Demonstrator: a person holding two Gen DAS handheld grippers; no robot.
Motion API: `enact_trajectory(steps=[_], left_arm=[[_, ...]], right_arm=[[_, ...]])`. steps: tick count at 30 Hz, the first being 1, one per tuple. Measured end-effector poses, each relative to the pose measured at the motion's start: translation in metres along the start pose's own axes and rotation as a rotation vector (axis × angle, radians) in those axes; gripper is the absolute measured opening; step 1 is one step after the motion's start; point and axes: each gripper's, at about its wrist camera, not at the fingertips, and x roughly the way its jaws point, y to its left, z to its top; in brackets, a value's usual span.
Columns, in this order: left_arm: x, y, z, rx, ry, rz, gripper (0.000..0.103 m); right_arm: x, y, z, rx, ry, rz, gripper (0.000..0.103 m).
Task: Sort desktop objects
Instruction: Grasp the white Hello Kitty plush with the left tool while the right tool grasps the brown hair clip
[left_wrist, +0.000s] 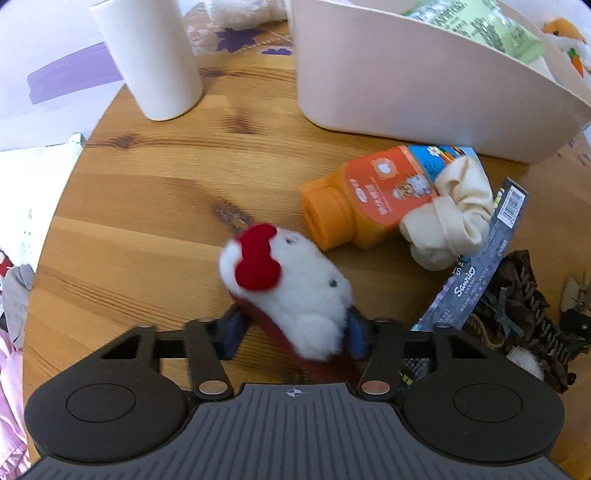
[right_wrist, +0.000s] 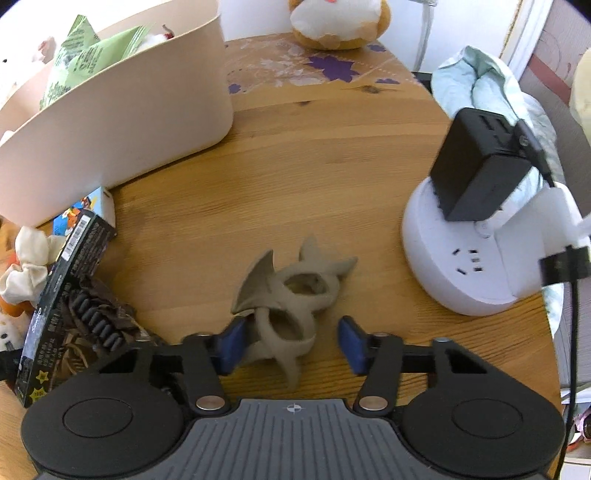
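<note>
Table (left_wrist: 155, 177): wooden, cluttered beside a cream bin (left_wrist: 388, 85).
Left tongs (left_wrist: 293, 332): clamped on plush toy (left_wrist: 295, 284), axis pointing away.
Right tongs (right_wrist: 291, 345): apart around grey clip (right_wrist: 288, 299), only the left pad touching.

White plush toy (left_wrist: 299, 291) with red bow; orange bottle (left_wrist: 369, 199); cream scrunchie (left_wrist: 450, 221); grey-beige hair claw (right_wrist: 291, 295); white power strip (right_wrist: 472, 254); wood-grain surface (left_wrist: 166, 177).

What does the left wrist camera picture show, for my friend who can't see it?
The left gripper squeezes a white plush toy with a red bow on a wooden table. An orange bottle and cream scrunchie lie beside a white bin.
</note>
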Motion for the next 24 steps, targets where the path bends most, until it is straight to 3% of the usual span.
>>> enact_trajectory(steps=[5,11,24], left_arm=[[-0.002,0.009,-0.001,0.008,-0.001,-0.065,0.036],[-0.007,0.013,-0.013,0.033,-0.008,-0.087,0.032],[-0.06,0.017,0.004,0.147,-0.201,-0.124,0.032]], right_arm=[[-0.001,-0.009,0.0,0.028,0.001,0.029,0.035],[-0.009,-0.01,-0.006,0.027,-0.011,0.1,0.035],[-0.057,-0.011,0.011,-0.015,-0.142,0.212,0.035]])
